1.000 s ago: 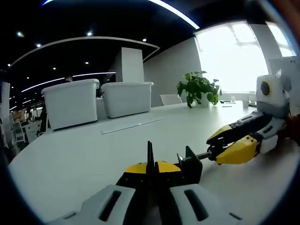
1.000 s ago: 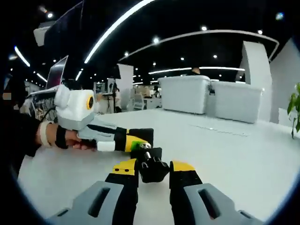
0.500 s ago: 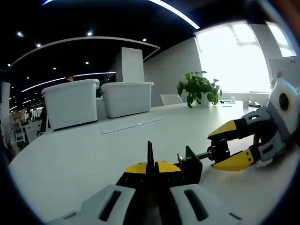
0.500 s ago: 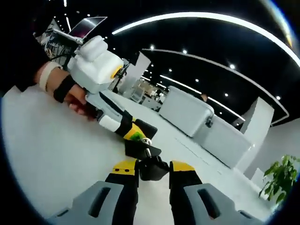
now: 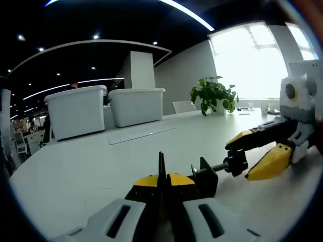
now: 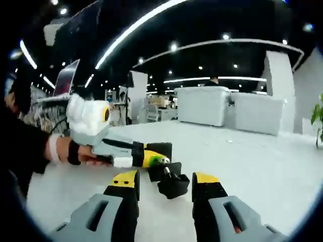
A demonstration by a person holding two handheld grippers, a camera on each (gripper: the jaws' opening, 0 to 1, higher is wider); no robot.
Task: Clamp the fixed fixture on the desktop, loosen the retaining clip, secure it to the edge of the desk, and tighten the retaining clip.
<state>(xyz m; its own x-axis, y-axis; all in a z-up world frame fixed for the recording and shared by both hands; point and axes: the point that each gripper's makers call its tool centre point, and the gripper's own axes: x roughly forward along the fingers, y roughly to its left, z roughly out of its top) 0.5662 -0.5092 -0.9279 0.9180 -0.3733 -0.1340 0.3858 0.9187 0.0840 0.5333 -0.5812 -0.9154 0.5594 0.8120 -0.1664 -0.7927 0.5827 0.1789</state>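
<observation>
The fixture is a small black clamp lying on the white desk (image 5: 91,171). My left gripper (image 5: 162,177) is shut on its thin upright plate (image 5: 161,164). Beyond that sit the black clamp body (image 5: 205,176) and a screw rod ending in a black knob (image 5: 236,162). My right gripper (image 5: 238,162) reaches in from the right, its yellow jaws spread above and below the knob. In the right gripper view the knob (image 6: 174,186) lies between my right gripper's (image 6: 166,180) open tips, with a gap on each side. The left gripper (image 6: 160,160) holds the clamp's far end.
Two white bins (image 5: 76,111) (image 5: 136,105) stand at the back of the desk, with a flat pale strip (image 5: 144,133) in front of them. A potted plant (image 5: 214,94) sits at the far right. A person's hand (image 6: 83,154) holds the left gripper.
My right gripper held the knob and rolled with it; now it has rolled back level and its jaws have spread off the knob. The left gripper and the clamp stay put.
</observation>
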